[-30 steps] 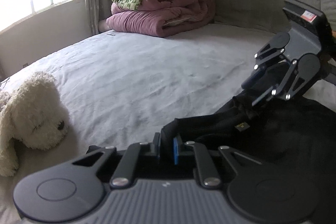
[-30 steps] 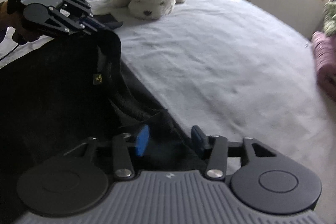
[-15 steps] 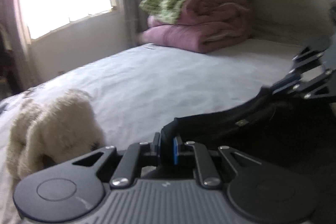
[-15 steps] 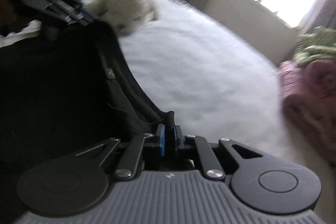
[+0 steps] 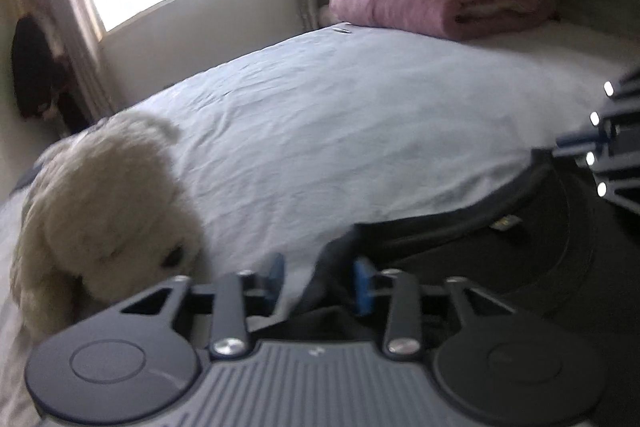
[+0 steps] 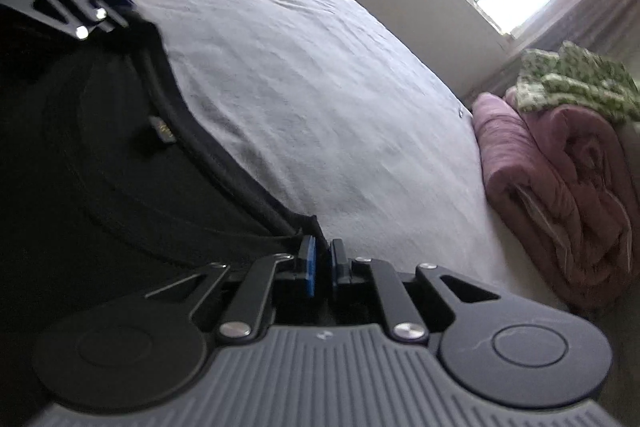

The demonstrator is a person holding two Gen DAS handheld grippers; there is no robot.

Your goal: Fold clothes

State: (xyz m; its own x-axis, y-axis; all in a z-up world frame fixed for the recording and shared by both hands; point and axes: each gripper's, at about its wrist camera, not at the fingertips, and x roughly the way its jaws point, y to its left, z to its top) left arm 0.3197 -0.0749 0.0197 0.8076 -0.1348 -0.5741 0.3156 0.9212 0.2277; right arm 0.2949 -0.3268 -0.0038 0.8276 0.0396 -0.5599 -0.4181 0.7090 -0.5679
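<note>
The black garment (image 5: 500, 251) lies spread on the bed (image 5: 340, 131). The left gripper (image 5: 320, 277) is spread around 1 corner; the right gripper (image 6: 321, 264) pinches another.

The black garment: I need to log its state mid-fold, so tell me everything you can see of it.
The black garment is dark, soft-looking fabric with a thick ribbed band along its edge and a small tag. It lies on the white bed sheet. The right hand-held gripper is shut on one end of the band; at the other end the left hand-held gripper stands open around the fabric.
</note>
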